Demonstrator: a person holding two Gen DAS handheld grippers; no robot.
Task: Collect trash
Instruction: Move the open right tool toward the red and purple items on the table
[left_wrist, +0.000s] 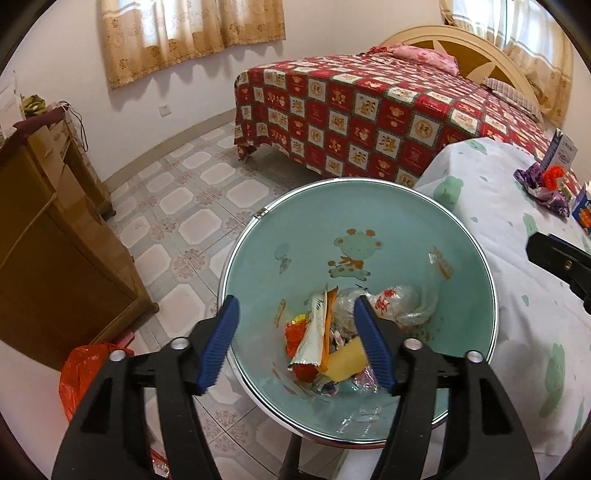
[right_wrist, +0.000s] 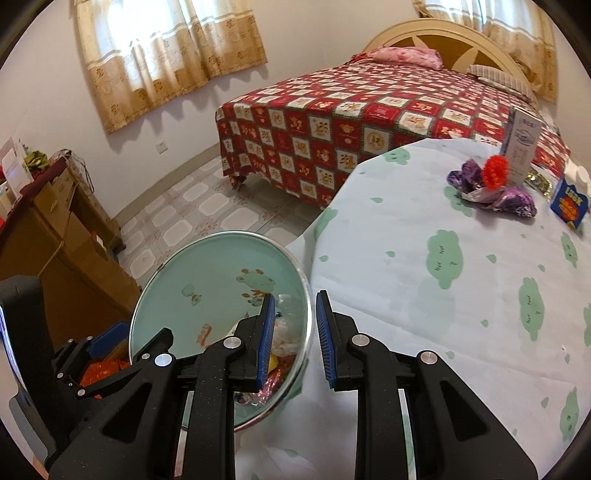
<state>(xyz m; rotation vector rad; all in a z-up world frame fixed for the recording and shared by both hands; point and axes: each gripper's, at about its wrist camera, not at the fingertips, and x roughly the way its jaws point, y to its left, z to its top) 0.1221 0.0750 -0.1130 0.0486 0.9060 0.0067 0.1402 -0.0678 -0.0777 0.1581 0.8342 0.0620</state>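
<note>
A pale green trash bin (left_wrist: 369, 206) with a bear print stands on the floor beside the table; it also shows in the right wrist view (right_wrist: 207, 266). Inside lie wrappers (left_wrist: 314, 332), a yellow piece (left_wrist: 347, 362) and clear plastic (left_wrist: 402, 302). My left gripper (left_wrist: 295, 314) is open and empty above the bin's mouth. My right gripper (right_wrist: 293, 317) is open and empty over the bin's rim at the table edge. A purple wrapper (right_wrist: 509, 195) with a red pompom (right_wrist: 495, 171) lies on the table's far side.
The table (right_wrist: 424, 295) has a white cloth with green prints. A white carton (right_wrist: 521, 140) and a blue box (right_wrist: 569, 205) stand near the wrapper. A bed (right_wrist: 351, 110) is behind, a wooden cabinet (left_wrist: 55, 240) at left, an orange bag (left_wrist: 85, 369) on the floor.
</note>
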